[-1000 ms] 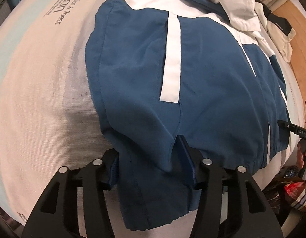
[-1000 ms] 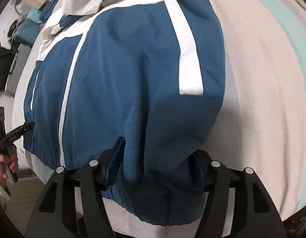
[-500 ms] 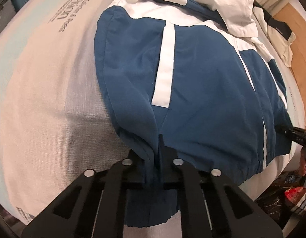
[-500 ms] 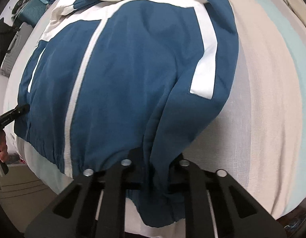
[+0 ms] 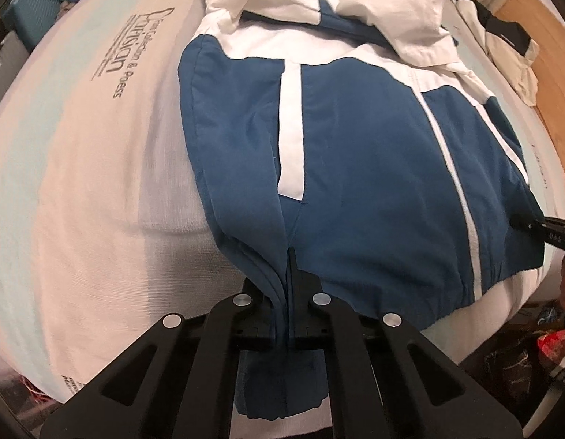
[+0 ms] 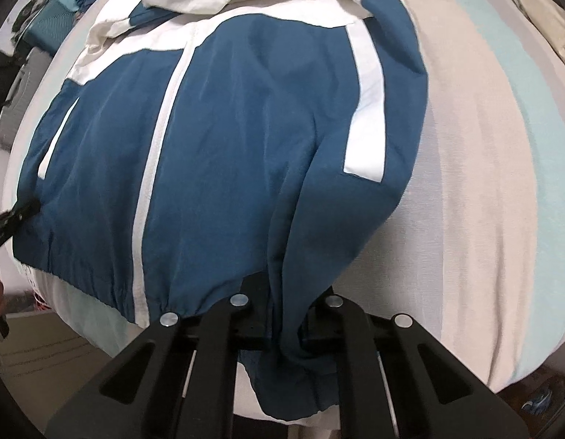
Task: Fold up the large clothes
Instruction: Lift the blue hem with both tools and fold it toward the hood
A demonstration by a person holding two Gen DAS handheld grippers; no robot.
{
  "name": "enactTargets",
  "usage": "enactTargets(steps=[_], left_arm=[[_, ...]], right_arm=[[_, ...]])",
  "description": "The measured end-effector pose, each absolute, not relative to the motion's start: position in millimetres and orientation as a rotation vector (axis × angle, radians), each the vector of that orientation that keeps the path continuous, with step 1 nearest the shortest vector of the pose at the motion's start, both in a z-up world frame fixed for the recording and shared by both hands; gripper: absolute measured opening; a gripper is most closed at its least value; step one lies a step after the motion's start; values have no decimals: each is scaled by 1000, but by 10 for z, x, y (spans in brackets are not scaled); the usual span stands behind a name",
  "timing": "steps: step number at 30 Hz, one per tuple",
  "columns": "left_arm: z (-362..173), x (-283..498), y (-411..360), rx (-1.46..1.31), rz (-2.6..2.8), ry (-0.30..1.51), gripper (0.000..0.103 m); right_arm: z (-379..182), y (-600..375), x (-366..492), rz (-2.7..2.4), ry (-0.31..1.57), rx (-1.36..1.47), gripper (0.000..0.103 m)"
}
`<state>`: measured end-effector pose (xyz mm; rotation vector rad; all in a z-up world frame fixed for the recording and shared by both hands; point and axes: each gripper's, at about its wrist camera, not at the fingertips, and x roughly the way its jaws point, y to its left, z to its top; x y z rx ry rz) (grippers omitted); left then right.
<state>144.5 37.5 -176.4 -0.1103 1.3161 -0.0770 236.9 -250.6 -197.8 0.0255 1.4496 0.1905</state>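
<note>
Jacket hem pinched, its edge perhaps hidden behind both jaws.

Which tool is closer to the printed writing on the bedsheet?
Left. The left tool grips the jacket at its hem nearest the writing; the right tool grips the hem's far end, the jacket's width away.
</note>
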Motion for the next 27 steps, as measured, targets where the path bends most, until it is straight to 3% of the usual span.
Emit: enactTargets(steps=[27], left_arm=[[-966, 1952, 498, -63, -92, 1385, 2]], right_arm=[[-1023, -2641, 2816, 329, 1473, 38, 7]])
